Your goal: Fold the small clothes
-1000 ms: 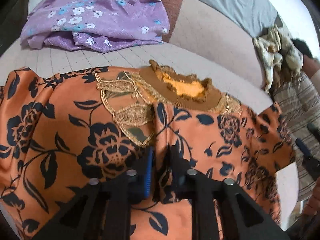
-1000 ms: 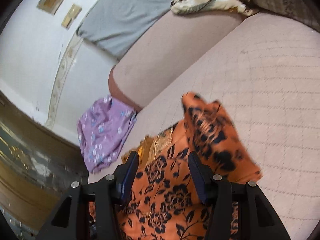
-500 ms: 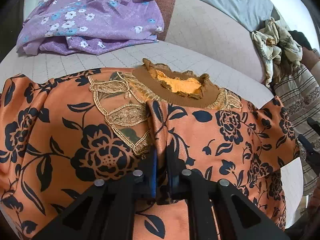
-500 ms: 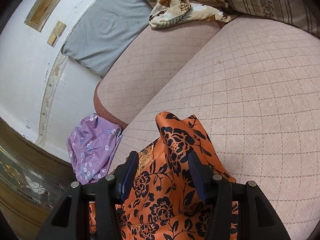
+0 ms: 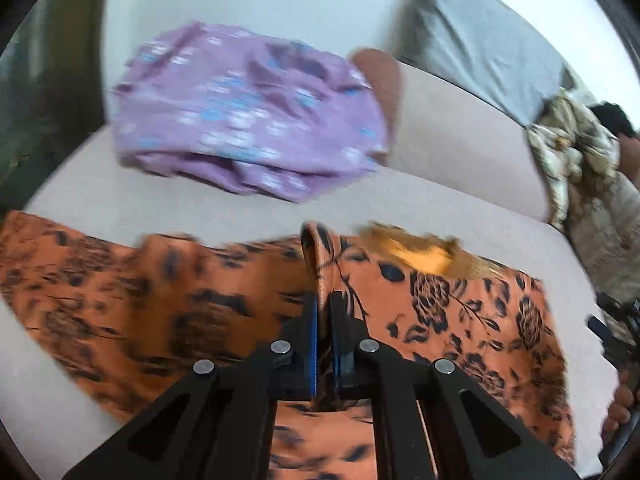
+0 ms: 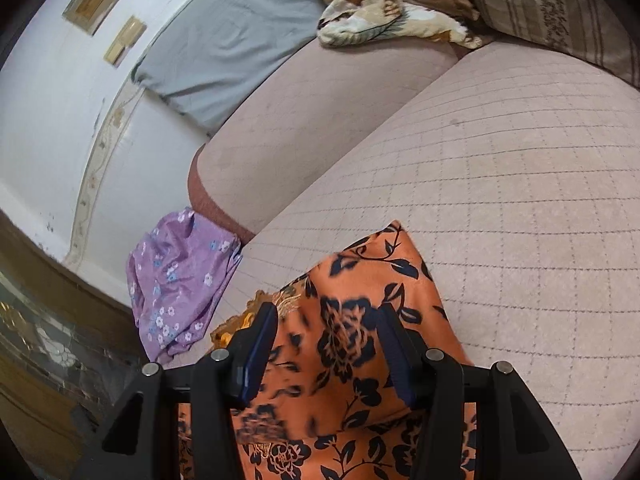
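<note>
An orange garment [image 5: 460,312] with black flowers and a gold neckline lies spread on the pink quilted sofa seat [image 5: 200,216]. My left gripper [image 5: 324,300] is shut on a pinched ridge of its cloth near the neckline, and the ridge stands up above the fingertips. The left wrist view is blurred by motion. In the right wrist view my right gripper [image 6: 326,316] hovers over the garment's sleeve end [image 6: 360,272], jaws apart, pads clear of the cloth. That gripper and the hand holding it show at the right edge of the left wrist view [image 5: 616,332].
A crumpled purple floral cloth [image 5: 248,120] lies at the seat's far left end [image 6: 180,280]. A grey pillow [image 6: 232,40], a beige patterned cloth [image 6: 380,12] and a striped cushion [image 6: 560,12] rest against the back. Bare quilted seat [image 6: 520,200] stretches right of the sleeve.
My left gripper closed on the fabric below the neckline and has lifted it, raising a fold toward the purple cloth. The sleeve under my right gripper has settled flatter.
</note>
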A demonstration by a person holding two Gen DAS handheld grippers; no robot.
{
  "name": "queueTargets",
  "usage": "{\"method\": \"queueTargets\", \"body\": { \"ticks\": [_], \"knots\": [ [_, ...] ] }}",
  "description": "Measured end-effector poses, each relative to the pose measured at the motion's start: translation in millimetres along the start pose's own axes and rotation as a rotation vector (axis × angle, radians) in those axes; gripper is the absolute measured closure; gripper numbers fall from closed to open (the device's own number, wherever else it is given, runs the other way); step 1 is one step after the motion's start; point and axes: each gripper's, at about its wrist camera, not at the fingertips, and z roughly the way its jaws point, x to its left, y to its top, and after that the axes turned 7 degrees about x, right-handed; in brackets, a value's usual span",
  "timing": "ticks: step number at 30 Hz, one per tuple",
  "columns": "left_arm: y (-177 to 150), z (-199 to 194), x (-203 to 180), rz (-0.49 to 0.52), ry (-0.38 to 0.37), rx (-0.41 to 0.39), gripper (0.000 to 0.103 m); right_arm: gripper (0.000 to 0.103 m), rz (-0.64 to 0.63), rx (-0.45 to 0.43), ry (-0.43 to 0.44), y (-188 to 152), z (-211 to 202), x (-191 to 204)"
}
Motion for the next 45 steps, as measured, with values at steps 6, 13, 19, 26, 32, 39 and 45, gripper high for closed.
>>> {"method": "queueTargets", "body": {
  "ticks": [6,13,19,26,32,39,45],
  "knots": [
    [0.4,24.9,31.6,-0.071,0.065,0.125,0.099,0.049,-0.046,0.170,0.022,-11.1,43.6,9.0],
    [-3.1,-27.6,129.8,-0.359,0.222,-0.032,0.028,0.046,-0.136,0.337,-0.095,-32.9,87.2,19.9],
    [-39.7,-62.6,244.0,-0.684,0.331,-0.107,0.024,0.041,-0.229,0.286,-0.053,-44.4,78.6,44.9],
    [-56.5,-49.9,325.4,-0.907,0.191,-0.115,0.024,0.041,-0.308,0.314,-0.074,-70.0,98.6,65.4],
    [-33.8,-30.0,350.8,-0.976,0.061,-0.158,0.024,0.041,-0.383,0.327,-0.104,-81.7,111.0,71.6],
    [-13.6,3.6,348.7,-0.935,-0.013,-0.136,0.093,0.041,-0.351,0.313,-0.093,-73.5,113.7,65.1],
    [4.3,-9.2,317.9,-0.825,0.078,-0.177,0.095,0.041,-0.325,0.278,-0.087,-66.7,103.6,62.4]
  ]
}}
